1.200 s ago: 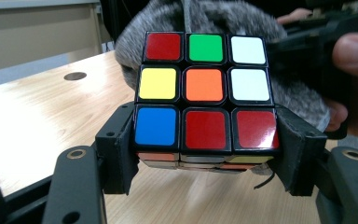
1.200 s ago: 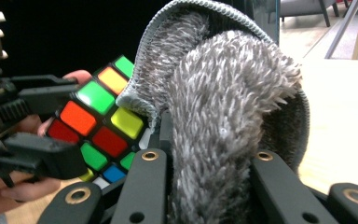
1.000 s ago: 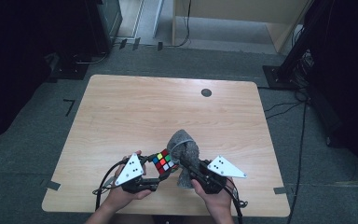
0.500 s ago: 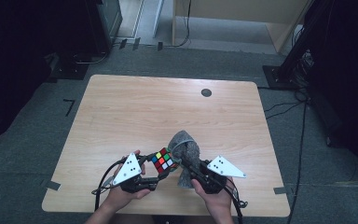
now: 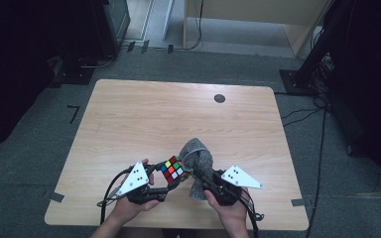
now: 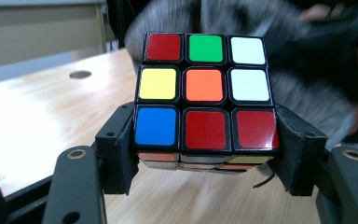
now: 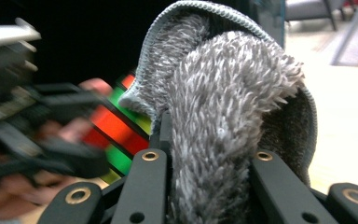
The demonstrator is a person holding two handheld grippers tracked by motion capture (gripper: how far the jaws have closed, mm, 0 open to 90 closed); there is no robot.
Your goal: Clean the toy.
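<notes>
We find the left tongs (image 6: pixel 205 154) pinching a Rubik's cube (image 6: pixel 205 93) by its lowest layer, one jaw pressed against each side. The face turned toward the left gripper view reads red, green, white across the top row, yellow, orange, white in the middle, and blue, red, red at the bottom. In the high view the cube (image 5: pixel 173 168) sits raised above the desk (image 5: pixel 144 119), near its front edge, roughly midway between the person's two hands.

We find the right tongs (image 7: pixel 205 172) clamped on a grey microfibre cloth (image 7: pixel 228 93), its shaggy pile bunched between the jaws and its hemmed edge curling over the top. In the high view the cloth (image 5: pixel 198 158) stands just beside the cube, on its right; we cannot tell whether the two touch.

The left hand (image 5: pixel 129 210) and right hand (image 5: pixel 230 213) enter from the desk's near edge. A small dark round fitting (image 5: pixel 220 98) lies near the far edge, well apart from the work.
</notes>
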